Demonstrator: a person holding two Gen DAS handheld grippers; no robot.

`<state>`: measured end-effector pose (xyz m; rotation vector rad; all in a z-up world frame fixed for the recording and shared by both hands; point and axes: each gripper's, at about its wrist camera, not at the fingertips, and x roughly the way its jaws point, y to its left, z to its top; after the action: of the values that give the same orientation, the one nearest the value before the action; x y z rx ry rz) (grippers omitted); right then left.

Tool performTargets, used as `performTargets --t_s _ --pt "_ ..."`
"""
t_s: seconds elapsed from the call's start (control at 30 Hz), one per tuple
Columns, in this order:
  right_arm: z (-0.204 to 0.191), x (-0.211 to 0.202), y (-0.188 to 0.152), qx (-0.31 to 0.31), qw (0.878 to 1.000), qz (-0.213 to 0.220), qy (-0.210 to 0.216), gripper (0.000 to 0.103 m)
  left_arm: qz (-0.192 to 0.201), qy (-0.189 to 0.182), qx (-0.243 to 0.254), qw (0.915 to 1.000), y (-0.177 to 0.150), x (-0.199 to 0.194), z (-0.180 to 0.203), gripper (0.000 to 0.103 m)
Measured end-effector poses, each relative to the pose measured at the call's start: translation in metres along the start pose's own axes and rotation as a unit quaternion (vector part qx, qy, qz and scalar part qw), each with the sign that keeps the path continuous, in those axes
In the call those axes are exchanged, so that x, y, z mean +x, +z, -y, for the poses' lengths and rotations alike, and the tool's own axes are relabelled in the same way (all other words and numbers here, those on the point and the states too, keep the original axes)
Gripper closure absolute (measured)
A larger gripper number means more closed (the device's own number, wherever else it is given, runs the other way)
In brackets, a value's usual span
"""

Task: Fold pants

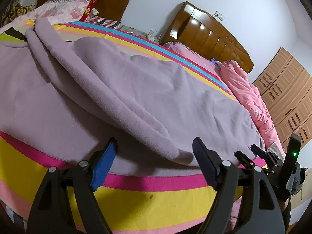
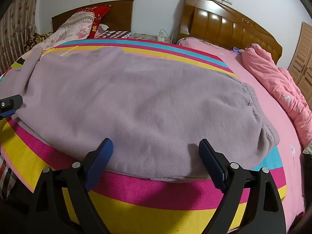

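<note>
the bed [image 2: 273, 101] with its pink sheet is the biggest thing here, and across it lies a striped blanket [image 2: 156, 210] that serves as the work surface. on that blanket the lilac pants [image 2: 136, 105] lie spread, 1 leg lapped over the other, waistband toward the right and the near hem running along the magenta stripe. the right gripper [image 2: 156, 150] hangs with its jaws wide and nothing between them, tips just above the near edge of the cloth; the left gripper [image 1: 154, 148] is likewise wide and empty, beside a folded lip of fabric. to do the next pinch well, each pair of pads should probably take both layers at the hem. open blanket lies in front; a pink quilt [image 2: 282, 89] crowds the right side.
</note>
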<state>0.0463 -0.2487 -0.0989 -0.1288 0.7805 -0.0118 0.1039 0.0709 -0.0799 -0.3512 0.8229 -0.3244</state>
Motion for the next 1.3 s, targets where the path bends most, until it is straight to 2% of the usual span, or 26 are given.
performTargets --t_s 0.17,0.23,0.37,0.53,0.73,0.87,0.93,1.0,1.07,1.13,1.27,1.3 --pt "0.000 0.000 0.000 0.000 1.000 -0.001 -0.001 0.017 0.004 0.009 -0.019 0.9998 0.001 -0.008 -0.011 0.021" --pt "0.000 0.001 0.000 0.000 1.000 -0.002 -0.003 0.017 0.007 0.019 -0.032 0.9993 0.003 -0.015 -0.020 0.017" --pt "-0.001 0.002 0.000 0.000 1.000 -0.005 -0.010 0.016 0.036 0.049 -0.060 0.9963 0.010 -0.036 -0.048 0.015" --pt "-0.003 0.001 0.002 -0.001 1.000 -0.010 -0.018 0.016 0.080 0.097 -0.089 0.9880 0.022 -0.067 -0.093 0.009" --pt "0.002 0.001 0.005 0.002 1.000 -0.021 -0.005 0.015 0.135 0.175 -0.093 0.9708 0.023 -0.104 -0.141 0.003" --pt "0.012 -0.006 0.016 0.022 0.999 -0.032 0.027 0.015 0.141 0.223 -0.091 0.9603 0.014 -0.124 -0.171 0.002" --pt "0.013 -0.015 0.032 0.046 0.998 -0.009 0.040 0.015 0.139 0.239 -0.091 0.9565 0.009 -0.133 -0.182 0.002" --pt "0.003 -0.021 0.057 0.049 0.996 0.012 0.073 0.015 0.141 0.254 -0.094 0.9521 0.005 -0.142 -0.191 0.002" --pt "-0.026 -0.026 0.090 0.018 0.993 0.043 0.106 0.015 0.144 0.268 -0.100 0.9473 0.003 -0.152 -0.201 0.002" --pt "-0.073 -0.023 0.126 -0.037 0.984 0.061 0.165 0.015 0.151 0.264 -0.110 0.9462 0.008 -0.158 -0.208 0.002" --pt "-0.172 0.003 0.189 -0.129 0.950 0.063 0.277 0.016 0.160 0.247 -0.129 0.9469 0.027 -0.160 -0.217 0.002" --pt "-0.188 0.009 0.198 -0.140 0.945 0.064 0.287 0.018 0.163 0.239 -0.132 0.9480 0.035 -0.161 -0.221 0.002"
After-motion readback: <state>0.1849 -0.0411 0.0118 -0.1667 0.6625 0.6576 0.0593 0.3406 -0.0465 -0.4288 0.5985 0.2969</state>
